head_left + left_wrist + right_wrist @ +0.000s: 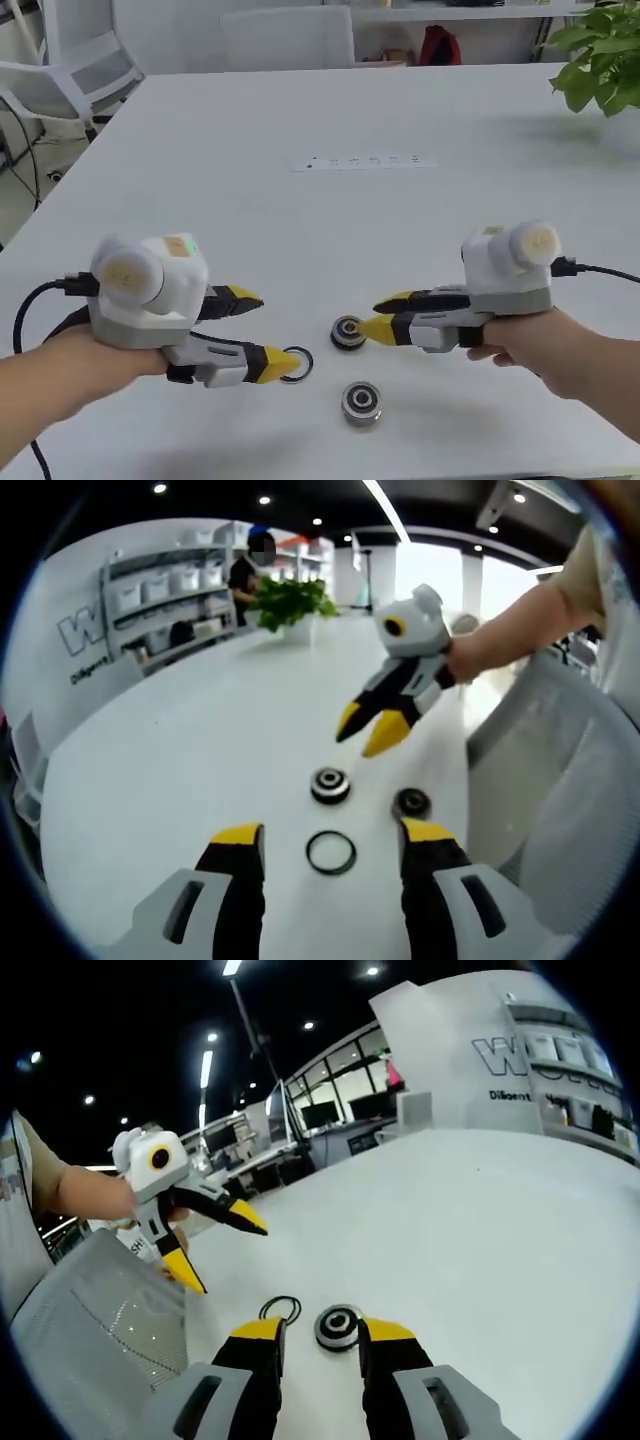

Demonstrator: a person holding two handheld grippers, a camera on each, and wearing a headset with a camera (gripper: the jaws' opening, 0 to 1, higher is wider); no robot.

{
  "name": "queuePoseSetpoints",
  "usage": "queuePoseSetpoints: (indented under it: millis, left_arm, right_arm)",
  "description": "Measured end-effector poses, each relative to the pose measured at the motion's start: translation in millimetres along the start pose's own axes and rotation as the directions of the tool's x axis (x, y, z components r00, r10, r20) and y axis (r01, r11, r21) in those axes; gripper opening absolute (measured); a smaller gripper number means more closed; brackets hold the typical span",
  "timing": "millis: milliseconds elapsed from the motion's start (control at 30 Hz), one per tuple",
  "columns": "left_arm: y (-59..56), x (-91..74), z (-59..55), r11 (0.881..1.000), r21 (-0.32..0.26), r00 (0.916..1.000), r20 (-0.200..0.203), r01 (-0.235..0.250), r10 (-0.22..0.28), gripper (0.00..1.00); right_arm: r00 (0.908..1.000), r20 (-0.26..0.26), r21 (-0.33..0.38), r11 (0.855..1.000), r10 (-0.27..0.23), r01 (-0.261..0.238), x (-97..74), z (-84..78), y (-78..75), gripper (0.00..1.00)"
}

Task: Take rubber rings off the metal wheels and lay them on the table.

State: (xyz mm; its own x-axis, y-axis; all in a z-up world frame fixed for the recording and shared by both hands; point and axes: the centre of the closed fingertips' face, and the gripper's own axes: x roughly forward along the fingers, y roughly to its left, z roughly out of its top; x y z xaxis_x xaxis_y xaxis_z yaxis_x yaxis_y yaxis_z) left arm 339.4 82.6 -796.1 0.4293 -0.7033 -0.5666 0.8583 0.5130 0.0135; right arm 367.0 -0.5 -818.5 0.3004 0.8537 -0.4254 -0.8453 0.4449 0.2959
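A loose black rubber ring [297,363] lies flat on the white table [330,220], touching the lower yellow tip of my left gripper [260,332], which is open. In the left gripper view the ring [331,852] sits just ahead, between the spread jaws of the left gripper [331,832]. One metal wheel [347,332] rests against the tips of my right gripper [380,315], which is open; the same wheel [338,1326] shows right in front of the right gripper [323,1330]. A second wheel [361,402] stands nearer the table's front edge.
A strip of small labels [365,162] lies mid-table. A green plant [600,55] stands at the far right corner. Chairs [290,38] line the far edge. A black cable [30,310] trails from the left gripper.
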Motion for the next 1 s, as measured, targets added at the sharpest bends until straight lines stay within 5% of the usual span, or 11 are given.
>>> queuePoseSetpoints:
  millis: [467,1000]
  left_arm:
    - [3.8,16.7,2.1,1.000,0.020,0.9998,-0.013,0.013,-0.013,0.51]
    - [3.7,41.4,-2.0,1.000,0.017,0.9994,-0.024,0.025,-0.025,0.47]
  right_arm:
    - [0.9992,-0.036,-0.020,1.000,-0.017,0.016,2.7,-20.5,-7.0,0.29]
    - [0.9987,-0.050,-0.039,0.999,-0.009,0.007,10.6,-26.2,-6.2,0.28]
